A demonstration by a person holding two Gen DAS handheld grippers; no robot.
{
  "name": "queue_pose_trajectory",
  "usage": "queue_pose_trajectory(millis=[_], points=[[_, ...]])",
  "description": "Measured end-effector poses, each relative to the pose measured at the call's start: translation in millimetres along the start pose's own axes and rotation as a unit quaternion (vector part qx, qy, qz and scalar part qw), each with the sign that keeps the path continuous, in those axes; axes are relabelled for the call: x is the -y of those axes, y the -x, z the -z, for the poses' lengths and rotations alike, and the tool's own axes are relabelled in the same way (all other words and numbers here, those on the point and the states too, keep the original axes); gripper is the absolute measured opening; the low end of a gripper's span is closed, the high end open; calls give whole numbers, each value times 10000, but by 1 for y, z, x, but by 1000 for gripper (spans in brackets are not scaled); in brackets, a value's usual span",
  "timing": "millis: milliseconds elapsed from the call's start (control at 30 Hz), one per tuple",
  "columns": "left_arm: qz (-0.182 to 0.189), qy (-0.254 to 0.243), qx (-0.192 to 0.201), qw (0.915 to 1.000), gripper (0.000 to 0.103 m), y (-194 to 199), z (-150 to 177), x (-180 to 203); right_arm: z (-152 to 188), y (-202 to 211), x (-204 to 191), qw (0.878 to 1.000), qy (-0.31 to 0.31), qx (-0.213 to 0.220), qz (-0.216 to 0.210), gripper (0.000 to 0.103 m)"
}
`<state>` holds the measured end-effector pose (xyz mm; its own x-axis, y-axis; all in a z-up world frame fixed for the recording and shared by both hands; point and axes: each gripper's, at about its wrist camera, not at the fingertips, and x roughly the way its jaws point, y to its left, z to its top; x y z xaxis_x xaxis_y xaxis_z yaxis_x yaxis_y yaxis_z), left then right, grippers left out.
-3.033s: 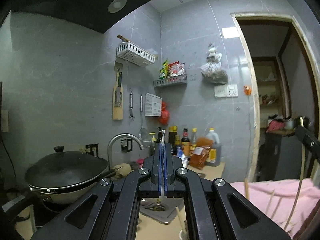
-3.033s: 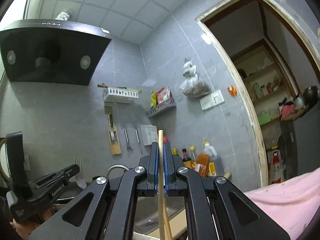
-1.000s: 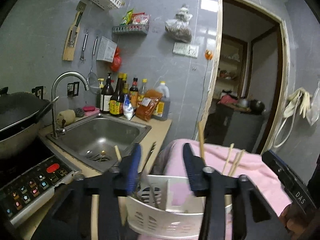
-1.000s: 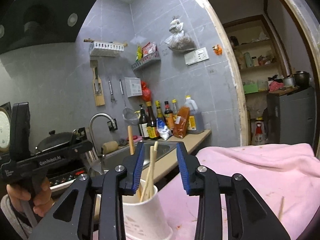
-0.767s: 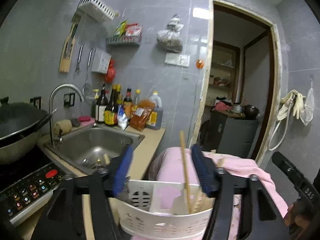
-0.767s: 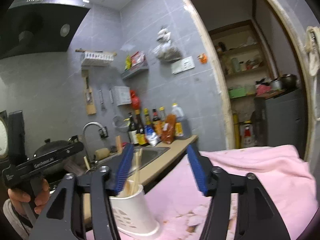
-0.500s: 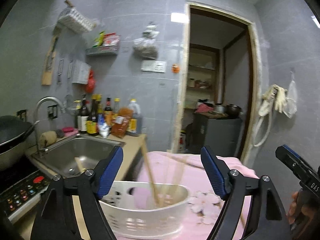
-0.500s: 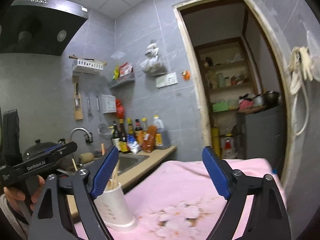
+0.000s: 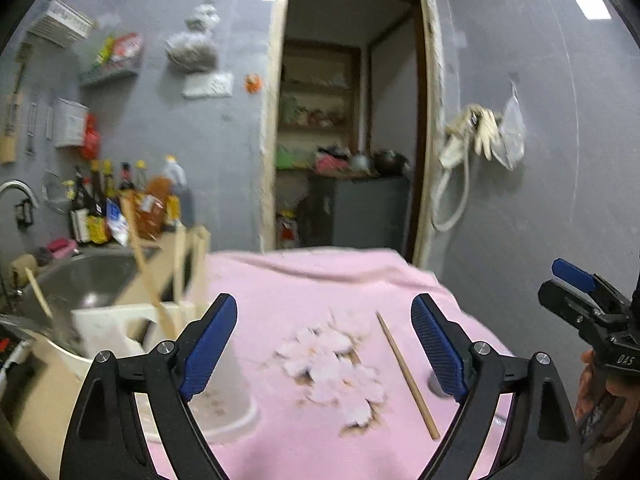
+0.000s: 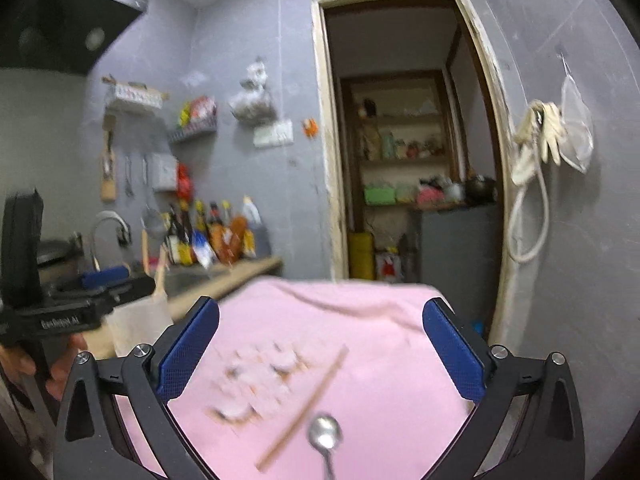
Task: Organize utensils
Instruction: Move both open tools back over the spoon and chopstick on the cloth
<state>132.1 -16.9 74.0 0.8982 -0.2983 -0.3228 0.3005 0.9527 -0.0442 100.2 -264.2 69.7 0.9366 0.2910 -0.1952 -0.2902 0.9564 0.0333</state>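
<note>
A single wooden chopstick (image 9: 406, 372) (image 10: 308, 396) lies on the pink cloth (image 9: 320, 280) beside a white flower print. Just right of it rests a metal spoon (image 10: 325, 436). My left gripper (image 9: 323, 344) hovers over the cloth, its jaws opening wide with nothing between them. My right gripper (image 10: 320, 344) is likewise opening and empty above the chopstick and spoon. At the cloth's left edge a white utensil holder (image 9: 120, 332) (image 10: 136, 324) has several chopsticks (image 9: 160, 272) standing in it. Each gripper also shows in the other's view: right gripper (image 9: 580, 304), left gripper (image 10: 80, 300).
A steel sink (image 9: 92, 280) and a row of sauce bottles (image 9: 120, 200) sit on the counter behind the holder. An open doorway (image 10: 404, 160) lies straight ahead. Gloves and a hose (image 10: 536, 148) hang on the right wall.
Both grippers opened from narrow to wide and swung right, away from the utensil holder and out over the pink cloth. The chopsticks they carried earlier now stand in the holder.
</note>
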Motion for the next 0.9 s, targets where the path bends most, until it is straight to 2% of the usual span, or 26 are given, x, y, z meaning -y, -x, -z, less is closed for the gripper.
queue_pose_trajectory(millis=[200,333,533,667,733,800,900], points=[[177,-222,-904,9955,85,-37,29,23,33,-10,20,9945,52,-1019,220,103],[192,-184,-1552,9875,85,-62,44,29,52,-23,30,9852,4,-1692,269,103],[107,39,-2387,9710,85,-90,57,24,78,-49,37,9630,-41,-2687,214,103],[110,190,-2882,9573,85,-111,63,17,90,-65,29,9502,188,-3109,75,102],[129,220,-2993,9538,85,-116,65,14,92,-71,22,9458,405,-3221,27,101],[162,207,-3072,9513,85,-122,65,12,93,-77,14,9422,688,-3279,15,92],[221,172,-3159,9484,85,-131,64,11,95,-87,6,9374,952,-3350,6,83]])
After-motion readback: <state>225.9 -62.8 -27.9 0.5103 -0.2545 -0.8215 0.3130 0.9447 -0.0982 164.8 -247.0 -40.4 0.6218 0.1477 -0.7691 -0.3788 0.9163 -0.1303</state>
